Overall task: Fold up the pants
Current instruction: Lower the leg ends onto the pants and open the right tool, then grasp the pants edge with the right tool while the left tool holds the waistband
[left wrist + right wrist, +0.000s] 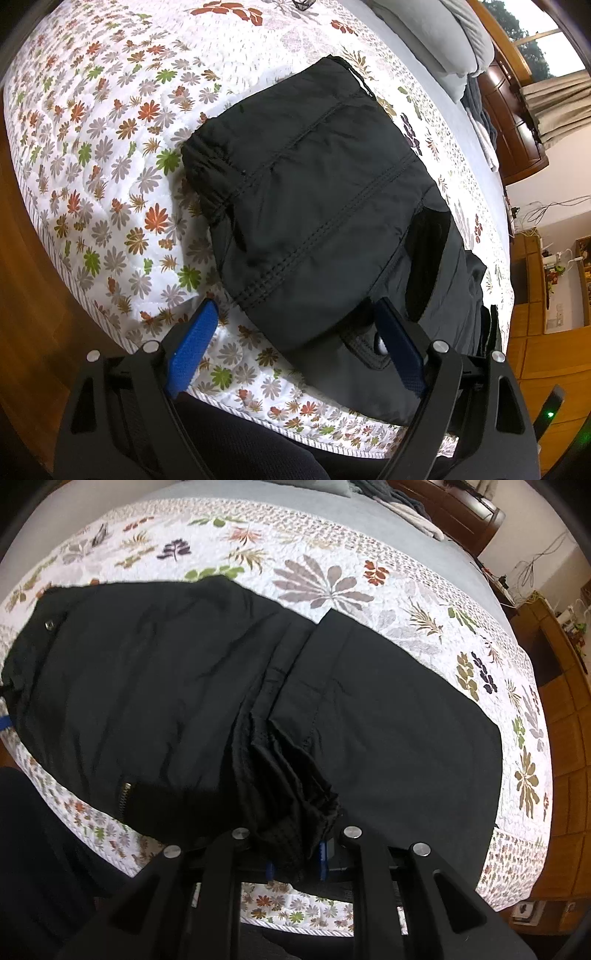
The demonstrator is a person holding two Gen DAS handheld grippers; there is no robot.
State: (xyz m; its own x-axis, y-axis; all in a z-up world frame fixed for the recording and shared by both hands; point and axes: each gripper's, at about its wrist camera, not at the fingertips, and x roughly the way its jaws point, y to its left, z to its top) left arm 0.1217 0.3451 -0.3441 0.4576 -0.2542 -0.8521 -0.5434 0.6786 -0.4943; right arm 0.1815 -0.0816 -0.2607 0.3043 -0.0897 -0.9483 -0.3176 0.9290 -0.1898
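While black pants (314, 206) lie on bed (110, 155), left hand-held gripper (295, 325) spread wide, right hand-held gripper (295, 864) clenched on bunched pants.

matt blk cloth pants (314, 206), quilted bedspread (110, 155)
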